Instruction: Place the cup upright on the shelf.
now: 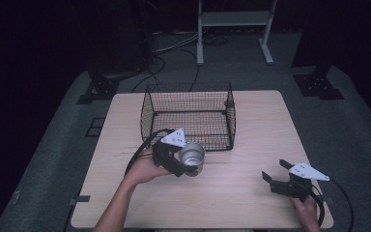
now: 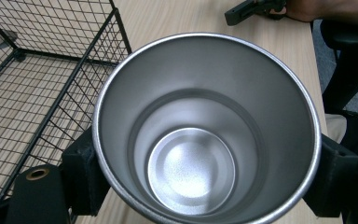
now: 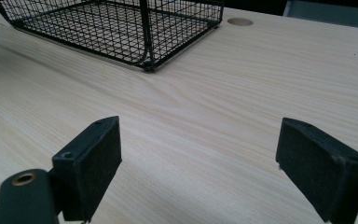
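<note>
Dark surroundings frame a pale wooden table [image 1: 251,193] in the high view, with a black wire basket [image 1: 188,116] standing near its far middle. The left gripper [image 1: 186,166] is clamped on a steel cup [image 1: 192,155], held tilted above the tabletop just in front of the basket's near edge. The right gripper [image 1: 275,171] sits low at the table's near right, well apart from the cup, jaws spread.

Left gripper view: the cup [image 2: 205,135] faces the camera mouth-on, its inside bare, both black jaws pressed against its outer wall. The basket [image 2: 42,79] lies beside it.

Right gripper view: the right gripper [image 3: 198,163] has its jaws wide apart over bare wood, nothing between them; the basket [image 3: 121,23] stands beyond.
</note>
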Motion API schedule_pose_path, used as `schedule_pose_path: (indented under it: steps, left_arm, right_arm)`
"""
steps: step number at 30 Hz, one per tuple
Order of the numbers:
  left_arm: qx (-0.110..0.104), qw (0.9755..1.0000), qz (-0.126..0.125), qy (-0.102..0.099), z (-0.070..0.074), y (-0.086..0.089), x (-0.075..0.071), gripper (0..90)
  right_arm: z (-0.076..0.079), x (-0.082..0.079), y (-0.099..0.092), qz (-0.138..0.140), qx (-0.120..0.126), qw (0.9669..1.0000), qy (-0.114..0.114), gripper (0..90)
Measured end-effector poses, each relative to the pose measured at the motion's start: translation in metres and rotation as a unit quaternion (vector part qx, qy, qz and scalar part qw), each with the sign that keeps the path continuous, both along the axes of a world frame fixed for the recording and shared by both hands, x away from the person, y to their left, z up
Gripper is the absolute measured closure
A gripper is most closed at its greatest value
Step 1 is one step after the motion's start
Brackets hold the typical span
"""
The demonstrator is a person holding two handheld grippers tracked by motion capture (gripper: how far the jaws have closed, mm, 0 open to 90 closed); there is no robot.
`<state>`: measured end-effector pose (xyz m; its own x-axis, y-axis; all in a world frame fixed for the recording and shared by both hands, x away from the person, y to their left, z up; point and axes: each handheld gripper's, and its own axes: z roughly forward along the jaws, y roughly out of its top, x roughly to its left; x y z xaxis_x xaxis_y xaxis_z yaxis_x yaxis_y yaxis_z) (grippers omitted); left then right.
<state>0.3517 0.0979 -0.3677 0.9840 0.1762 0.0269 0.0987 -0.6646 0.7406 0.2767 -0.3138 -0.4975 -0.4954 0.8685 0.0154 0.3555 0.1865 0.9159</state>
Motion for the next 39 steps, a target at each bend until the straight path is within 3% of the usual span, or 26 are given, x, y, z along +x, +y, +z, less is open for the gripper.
schedule_pose_path:
  steps: [15, 27, 39]
  left_arm:
    - [0.002, 0.9999, -0.006, -0.01, 0.036, -0.003, 0.017, 17.8]
    - [-0.002, 1.0, 0.003, -0.004, 0.053, 0.001, 0.038, 17.8]
    - [0.009, 0.9998, 0.015, -0.003, 0.069, -0.001, 0.062, 17.8]
  right_arm:
    - [0.0, 0.0, 0.0, 0.0, 0.003, 1.0, 0.0, 13.4]
    - [0.0, 0.0, -0.001, -0.001, 0.004, 1.0, 0.0, 13.5]
    - [0.0, 0.0, -0.001, -0.002, 0.008, 1.0, -0.001, 13.4]
